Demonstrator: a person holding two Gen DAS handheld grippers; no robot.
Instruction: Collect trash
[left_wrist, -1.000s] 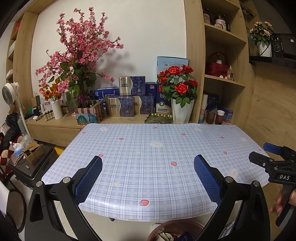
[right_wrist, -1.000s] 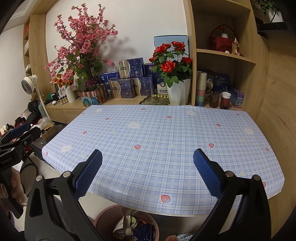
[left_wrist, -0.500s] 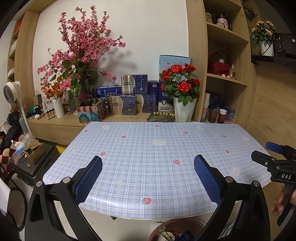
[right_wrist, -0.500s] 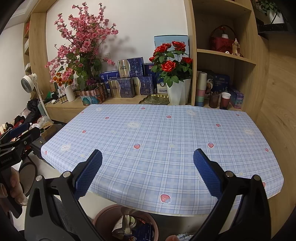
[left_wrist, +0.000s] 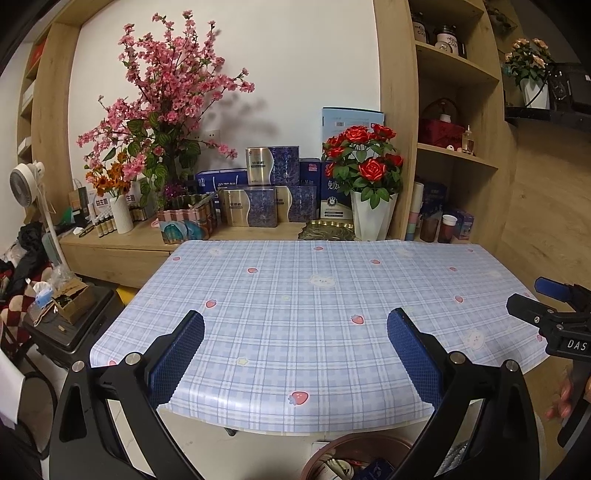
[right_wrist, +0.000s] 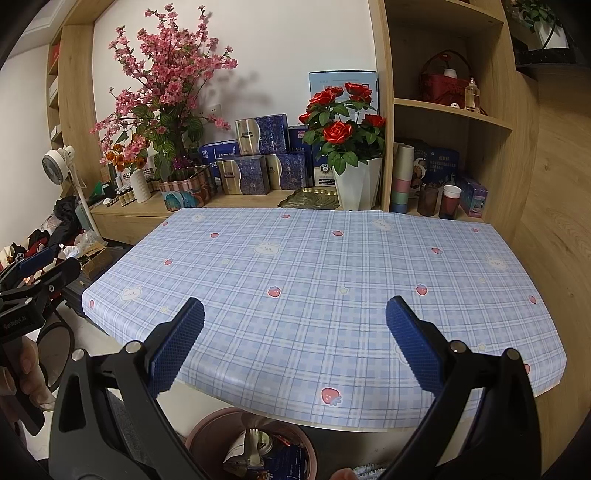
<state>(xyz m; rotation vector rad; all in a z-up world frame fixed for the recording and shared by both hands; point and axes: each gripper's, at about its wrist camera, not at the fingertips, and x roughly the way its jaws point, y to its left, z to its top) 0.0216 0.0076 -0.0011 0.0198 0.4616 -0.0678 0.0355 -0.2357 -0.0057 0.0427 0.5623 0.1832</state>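
A brown round bin (right_wrist: 251, 446) stands on the floor under the table's near edge, with wrappers and other trash inside; its rim also shows in the left wrist view as the bin (left_wrist: 354, 458). My left gripper (left_wrist: 295, 354) hangs open above the near edge of the table (left_wrist: 317, 291), nothing between its blue pads. My right gripper (right_wrist: 295, 350) is open too, over the same edge of the table (right_wrist: 314, 266), empty. Each gripper shows in the other's view: the right gripper (left_wrist: 554, 317) at the right edge, the left gripper (right_wrist: 33, 291) at the left edge.
The table carries a blue plaid cloth with strawberry prints. Behind it a wooden counter holds a pink blossom arrangement (left_wrist: 162, 122), blue gift boxes (left_wrist: 266, 195) and red roses in a white vase (left_wrist: 369, 184). Shelves rise at right. A fan (left_wrist: 26, 184) and floor clutter sit left.
Both grippers have drawn back and up slightly from the table, so the table looks lower and farther in both views. The jaws stay open.
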